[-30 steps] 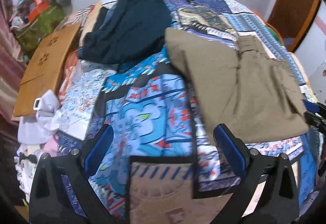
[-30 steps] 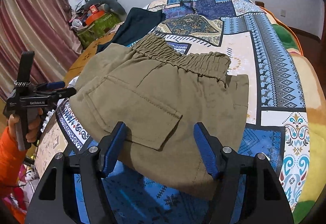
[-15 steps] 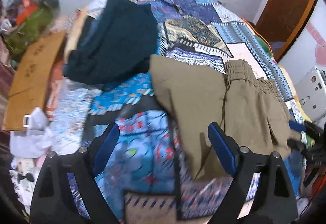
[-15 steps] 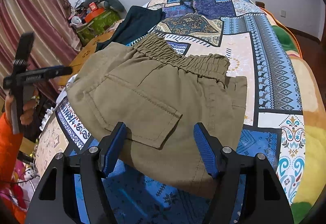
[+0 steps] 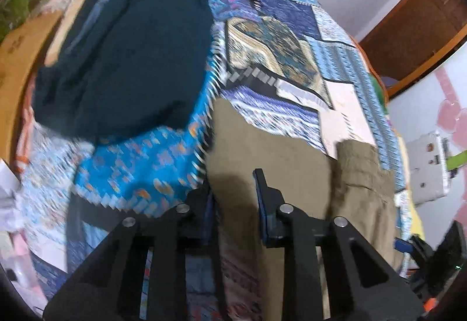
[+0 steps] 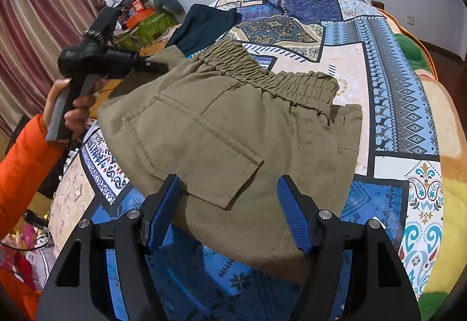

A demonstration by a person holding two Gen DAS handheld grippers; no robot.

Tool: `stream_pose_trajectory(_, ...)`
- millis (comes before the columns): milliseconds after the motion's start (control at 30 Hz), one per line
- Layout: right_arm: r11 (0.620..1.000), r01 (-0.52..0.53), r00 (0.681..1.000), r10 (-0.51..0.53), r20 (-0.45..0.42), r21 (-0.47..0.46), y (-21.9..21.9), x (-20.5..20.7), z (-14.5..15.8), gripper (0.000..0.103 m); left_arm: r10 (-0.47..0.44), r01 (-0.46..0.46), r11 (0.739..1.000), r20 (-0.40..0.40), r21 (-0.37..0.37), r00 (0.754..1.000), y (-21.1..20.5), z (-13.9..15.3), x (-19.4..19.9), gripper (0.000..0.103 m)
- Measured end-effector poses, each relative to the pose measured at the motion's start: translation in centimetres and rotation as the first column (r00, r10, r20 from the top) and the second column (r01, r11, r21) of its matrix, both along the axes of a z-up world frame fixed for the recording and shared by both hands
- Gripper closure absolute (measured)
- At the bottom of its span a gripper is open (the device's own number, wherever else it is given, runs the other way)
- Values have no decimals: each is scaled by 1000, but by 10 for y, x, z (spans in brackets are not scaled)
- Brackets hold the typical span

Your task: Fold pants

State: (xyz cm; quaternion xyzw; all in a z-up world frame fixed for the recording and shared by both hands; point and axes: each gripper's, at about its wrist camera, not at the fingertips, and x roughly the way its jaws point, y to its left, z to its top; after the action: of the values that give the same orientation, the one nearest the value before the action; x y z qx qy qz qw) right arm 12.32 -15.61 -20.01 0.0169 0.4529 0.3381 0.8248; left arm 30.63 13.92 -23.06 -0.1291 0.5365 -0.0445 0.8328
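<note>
The olive pants (image 6: 233, 128) lie folded on the patterned bedspread (image 6: 394, 81), elastic waistband toward the far side, back pocket up. My right gripper (image 6: 230, 213) is open, its blue pads either side of the near edge of the pants, holding nothing. In the left wrist view, blurred by motion, my left gripper (image 5: 233, 198) has its jaws narrowed at the left edge of the pants (image 5: 280, 163); cloth lies between the pads, but whether they pinch it I cannot tell. In the right wrist view the left gripper (image 6: 154, 65) reaches the far left corner of the pants.
A dark navy garment (image 5: 131, 46) lies on the bed beyond the pants, also in the right wrist view (image 6: 204, 26). A wooden board (image 5: 17, 46) and clutter sit off the bed's left side. A wooden door (image 5: 414, 14) stands at right.
My left gripper has swung right and forward to the left edge of the pants and its jaws have narrowed. The right gripper has stayed in place, open.
</note>
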Motion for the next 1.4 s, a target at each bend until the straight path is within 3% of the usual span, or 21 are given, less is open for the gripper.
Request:
stream_pose_trajectory(67, 1000, -2, 1000, 2, 2, -1, 0, 0, -1, 38, 9, -9, 997, 3, 76, 1000, 1, 1, 7, 78)
stream_pose_trajectory(100, 1000, -1, 1000, 1, 2, 0, 0, 0, -1, 38, 31, -32, 988, 10, 150, 999, 1, 2, 9, 86)
stream_pose_trajectory(133, 1000, -2, 1000, 2, 2, 0, 1, 0, -1, 38, 59, -64, 959, 25, 276, 998, 1, 6, 11, 92)
stream_pose_trajectory(167, 1000, -2, 1000, 2, 2, 0, 1, 0, -1, 38, 72, -79, 944, 35, 320, 997, 5, 11, 11, 92)
stream_pose_trajectory(233, 1000, -1, 1000, 1, 1, 5, 0, 0, -1, 38, 78, -87, 954, 42, 287, 996, 11, 20, 6, 92)
stream_pose_trajectory(367, 1000, -1, 1000, 1, 1, 6, 0, 0, -1, 38, -25, 5, 973, 82, 229, 996, -1, 43, -24, 88)
stream_pose_trajectory(500, 1000, -1, 1000, 1, 1, -3, 1, 0, -1, 38, -130, 121, 982, 55, 148, 990, -30, 36, -50, 61)
stream_pose_trajectory(600, 1000, 7, 1000, -7, 3, -6, 1, -2, -1, 38, -177, 173, 980, 25, 98, 984, -45, 21, -68, 59)
stream_pose_trajectory(767, 1000, 14, 1000, -14, 4, -12, 0, -2, 0, 38, -141, 136, 980, 23, 147, 990, -40, 2, -91, 49)
stream_pose_trajectory(1033, 1000, 20, 1000, -20, 0, -14, -1, -2, 2, 38, -28, 23, 964, 15, 263, 999, 2, 11, -122, 48)
stream_pose_trajectory(1133, 1000, 18, 1000, -18, -9, -21, -1, 0, 8, 37, -21, 7, 972, 60, 234, 998, 8, 30, -124, 48)
stream_pose_trajectory(1233, 999, 28, 1000, -28, -11, -26, -3, 6, 18, 37, -52, 23, 974, 124, 225, 991, -4, 52, -118, 48)
stream_pose_trajectory(1400, 999, 51, 997, -50, 66, -13, -9, 17, 44, 37, -172, 131, 969, 189, 210, 967, -49, 77, -93, 48)
